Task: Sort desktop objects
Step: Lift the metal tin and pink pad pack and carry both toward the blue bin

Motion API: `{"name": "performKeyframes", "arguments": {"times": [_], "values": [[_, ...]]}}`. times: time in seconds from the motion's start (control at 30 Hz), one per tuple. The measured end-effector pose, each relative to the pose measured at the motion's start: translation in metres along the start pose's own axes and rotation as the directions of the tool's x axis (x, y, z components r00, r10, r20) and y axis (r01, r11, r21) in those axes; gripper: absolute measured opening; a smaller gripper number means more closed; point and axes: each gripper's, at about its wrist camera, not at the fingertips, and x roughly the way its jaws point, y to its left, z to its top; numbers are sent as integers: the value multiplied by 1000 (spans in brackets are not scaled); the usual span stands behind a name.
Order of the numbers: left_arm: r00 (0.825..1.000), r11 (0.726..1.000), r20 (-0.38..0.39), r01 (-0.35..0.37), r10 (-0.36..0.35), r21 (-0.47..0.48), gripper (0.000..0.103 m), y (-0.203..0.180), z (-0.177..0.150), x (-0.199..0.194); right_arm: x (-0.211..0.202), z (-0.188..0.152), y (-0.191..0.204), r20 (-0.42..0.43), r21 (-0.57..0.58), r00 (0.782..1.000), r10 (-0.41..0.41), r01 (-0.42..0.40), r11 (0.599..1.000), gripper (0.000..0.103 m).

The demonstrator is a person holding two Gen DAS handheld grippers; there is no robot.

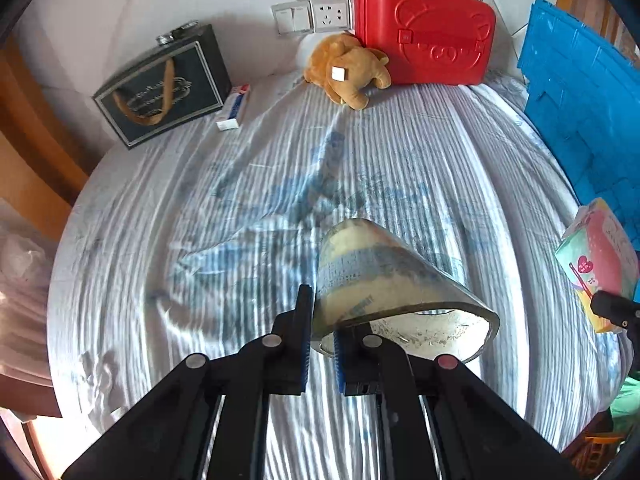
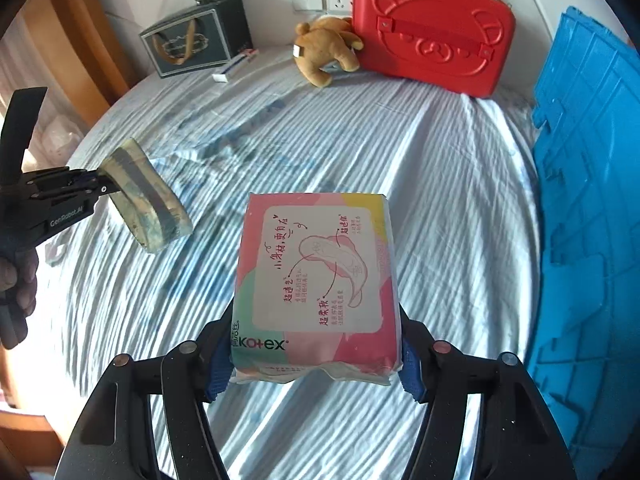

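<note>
We hold two things in the air above the striped sheet [image 2: 460,184], and the blue crate [image 2: 592,200] stands at the right edge of the bed, so it is nearer to our right hand than to our left. In our judgement this crate is where the things should go, and the next move turns on this side relation. The right gripper [image 2: 316,360] is clamped on the pink pad pack [image 2: 316,276], one blue pad on each side of its near end, and the long side of the pack points away from us. The left gripper [image 1: 320,344] is pinched tight on the wall of the worn tape roll [image 1: 384,280], which sticks out past the fingers toward the right. From the right camera the roll [image 2: 146,196] hangs well to the left of the pack, not touching it
</note>
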Motion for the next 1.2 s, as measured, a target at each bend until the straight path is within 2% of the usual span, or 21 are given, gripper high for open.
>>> {"name": "performKeyframes", "arguments": {"times": [0.17, 0.53, 1.0, 1.2], "values": [[999, 998, 14, -38, 39, -44, 9, 12, -14, -31, -30, -5, 8, 26, -36, 1000, 17, -16, 999, 66], [994, 997, 90, -59, 64, -59, 9, 7, -27, -99, -89, -13, 13, 79, -80, 995, 55, -49, 996, 66], [976, 992, 188, -91, 106, -86, 9, -37, -14, -168, -154, -23, 6, 166, -190, 981, 98, -66, 979, 66], [966, 992, 233, -92, 109, -84, 9, -60, -2, -192, -184, -21, -7, 221, -223, 966, 137, -87, 971, 66]]}}
